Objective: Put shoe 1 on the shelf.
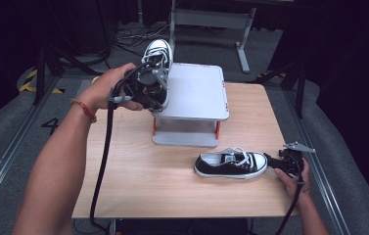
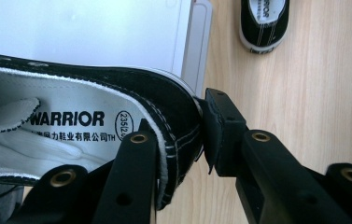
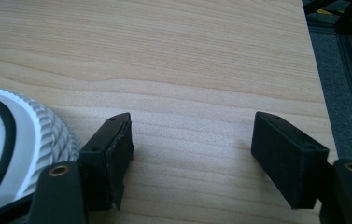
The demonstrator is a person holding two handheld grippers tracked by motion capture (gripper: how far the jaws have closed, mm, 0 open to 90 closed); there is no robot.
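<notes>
black sneaker (image 1: 156,68) with white laces hangs in the air over the left edge of the grey raised platform (image 1: 196,93), toe pointing up and away, heel low. the left gripper (image 1: 145,90) is clamped on its heel collar: in the left gripper view one jaw sits inside the shoe against the white lining printed "warrior" and the other presses the black canvas from outside. the left hand (image 1: 106,88) holds that gripper level with the platform's left side. the platform stands at the far middle of the wooden table (image 1: 138,181). a second black sneaker (image 1: 231,164) lies upright on the table in front of the platform and slightly to its right, toe toward the right. the right gripper (image 1: 274,161) rests just beside that toe, its jaws spread wide with bare wood between them; the white rubber toe cap (image 3: 24,140) lies just outside one jaw in the right gripper view. cables trail from both grippers toward the table's near edge.
</notes>
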